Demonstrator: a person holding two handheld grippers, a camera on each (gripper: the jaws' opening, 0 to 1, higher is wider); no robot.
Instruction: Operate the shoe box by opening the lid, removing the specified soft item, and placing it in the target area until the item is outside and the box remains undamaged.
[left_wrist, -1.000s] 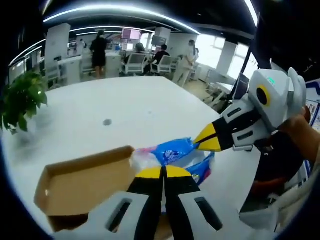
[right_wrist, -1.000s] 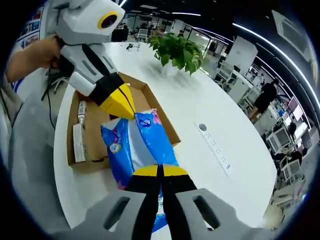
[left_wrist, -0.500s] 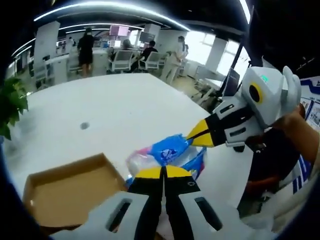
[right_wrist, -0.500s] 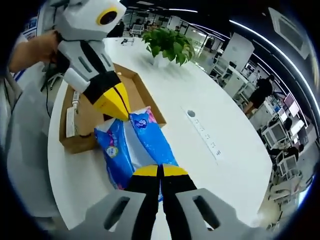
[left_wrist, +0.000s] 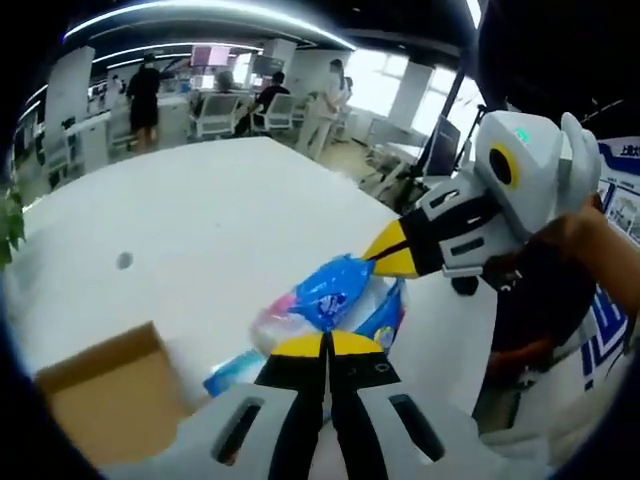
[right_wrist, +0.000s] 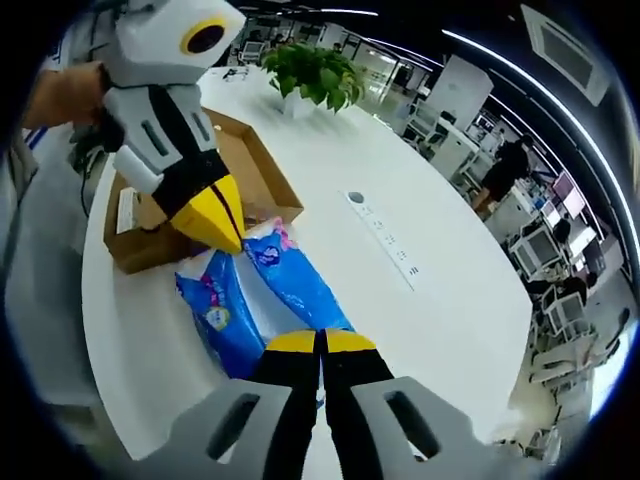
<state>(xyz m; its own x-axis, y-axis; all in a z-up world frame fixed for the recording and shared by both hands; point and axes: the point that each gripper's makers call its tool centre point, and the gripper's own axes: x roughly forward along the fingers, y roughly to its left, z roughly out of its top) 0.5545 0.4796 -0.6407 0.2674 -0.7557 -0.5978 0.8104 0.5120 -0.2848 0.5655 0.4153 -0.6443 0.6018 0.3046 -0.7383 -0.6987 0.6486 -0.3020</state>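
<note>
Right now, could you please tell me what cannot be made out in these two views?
- Printing on the blue plastic soft pack: too small, right gripper view.
- Brown cardboard shoe box: cut off by the edge, left gripper view.
- Its interior: partly hidden by the left gripper, right gripper view.

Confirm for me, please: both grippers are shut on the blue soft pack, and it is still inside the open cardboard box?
Not quite: the blue soft pack is outside the cardboard box, beside it over the white table, as the right gripper view shows. Both grippers are shut on it.
</note>
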